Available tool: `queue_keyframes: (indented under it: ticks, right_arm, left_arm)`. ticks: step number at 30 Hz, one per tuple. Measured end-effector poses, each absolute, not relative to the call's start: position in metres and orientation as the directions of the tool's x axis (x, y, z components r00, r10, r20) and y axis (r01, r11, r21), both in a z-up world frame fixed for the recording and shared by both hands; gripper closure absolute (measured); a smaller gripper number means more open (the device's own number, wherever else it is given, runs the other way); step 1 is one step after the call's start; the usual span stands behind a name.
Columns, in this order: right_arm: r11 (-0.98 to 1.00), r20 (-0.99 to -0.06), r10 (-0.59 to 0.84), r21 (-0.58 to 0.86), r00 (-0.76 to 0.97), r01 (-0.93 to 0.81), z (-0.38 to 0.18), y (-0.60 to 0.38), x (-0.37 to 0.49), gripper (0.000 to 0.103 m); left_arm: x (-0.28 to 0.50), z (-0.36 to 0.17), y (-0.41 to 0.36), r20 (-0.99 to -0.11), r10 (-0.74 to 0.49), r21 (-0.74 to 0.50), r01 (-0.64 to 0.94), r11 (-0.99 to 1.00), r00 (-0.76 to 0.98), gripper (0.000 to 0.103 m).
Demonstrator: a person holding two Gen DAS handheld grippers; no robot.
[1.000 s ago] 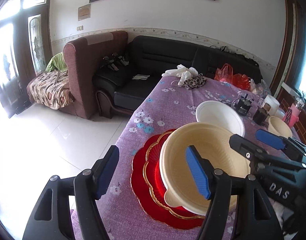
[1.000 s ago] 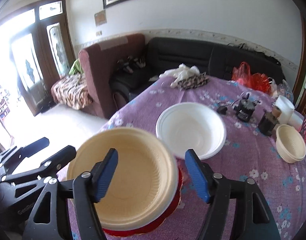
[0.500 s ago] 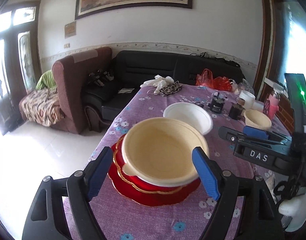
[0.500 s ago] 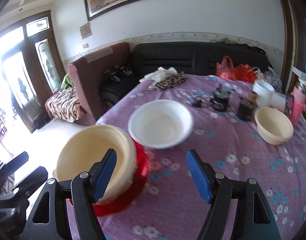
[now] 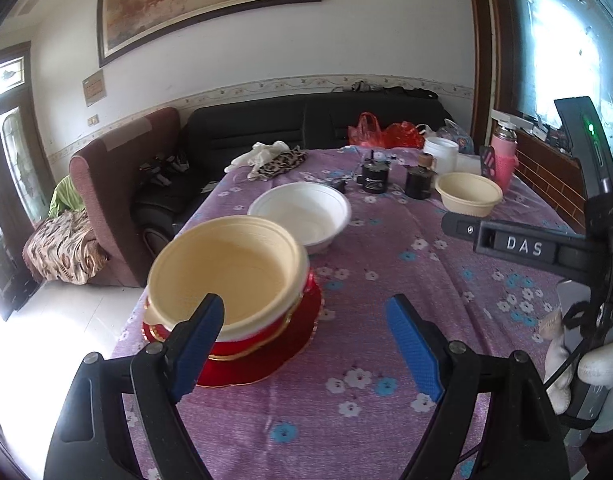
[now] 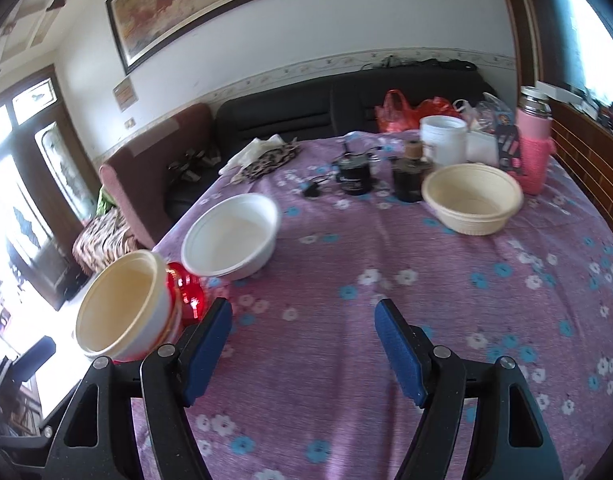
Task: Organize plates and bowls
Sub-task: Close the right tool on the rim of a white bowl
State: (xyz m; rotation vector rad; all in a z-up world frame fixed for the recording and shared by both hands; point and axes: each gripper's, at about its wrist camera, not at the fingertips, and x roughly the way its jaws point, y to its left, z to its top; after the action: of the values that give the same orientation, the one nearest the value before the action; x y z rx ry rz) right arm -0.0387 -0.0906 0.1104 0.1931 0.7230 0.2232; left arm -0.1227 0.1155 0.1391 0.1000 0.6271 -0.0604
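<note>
— How do your claws stand?
— My right claw (image 6: 302, 348) is opening with nothing between its pads; my left claw (image 5: 306, 348) gapes wide, empty.
— And the dishes?
— A cream bowl (image 5: 226, 276) is nested on red plates (image 5: 266, 348) near the desk (image 5: 386, 420) edge. The white bowl (image 6: 230, 236) just beyond and the small cream bowl (image 6: 470, 204) wait, I'd say, with open cloth between them.

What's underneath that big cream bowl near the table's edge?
The big cream bowl sits on a stack of red plates with gold rims, on the purple flowered tablecloth. How many plates there are is hidden under the bowl.
</note>
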Motion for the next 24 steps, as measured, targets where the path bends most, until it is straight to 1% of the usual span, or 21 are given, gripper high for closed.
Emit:
queue_keyframes:
  ticks: [4, 8, 11, 16, 20, 24]
  right_arm:
    - [0.959, -0.629, 0.249, 0.266, 0.736, -0.097, 0.109, -0.114, -0.039, 0.024]
    - [0.958, -0.636, 0.24, 0.278, 0.733, -0.073, 0.104, -0.129, -0.035, 0.024]
    - [0.957, -0.653, 0.239, 0.282, 0.718, -0.062, 0.095, -0.133, -0.025, 0.024]
    - [0.957, -0.686, 0.25, 0.282, 0.683, -0.067, 0.082, -0.125, 0.0, 0.024]
    - [0.945, -0.708, 0.296, 0.314, 0.642, -0.089, 0.072, -0.107, 0.034, 0.023]
    - [0.913, -0.718, 0.38, 0.392, 0.583, -0.113, 0.063, -0.078, 0.078, 0.023]
  left_arm:
    - [-0.121, 0.134, 0.1, -0.603, -0.039, 0.084, 0.113, 0.99, 0.797, 0.02]
    - [-0.118, 0.127, 0.091, -0.621, -0.073, 0.059, 0.139, 0.989, 0.78, 0.02]
    - [-0.119, 0.12, 0.092, -0.617, -0.119, 0.006, 0.155, 0.988, 0.778, 0.02]
    - [-0.116, 0.112, 0.111, -0.626, -0.141, -0.075, 0.121, 0.99, 0.767, 0.02]
    - [-0.114, 0.118, 0.14, -0.606, -0.145, -0.147, 0.069, 0.987, 0.782, 0.02]
    - [-0.112, 0.122, 0.159, -0.588, -0.154, -0.199, 0.043, 0.979, 0.794, 0.02]
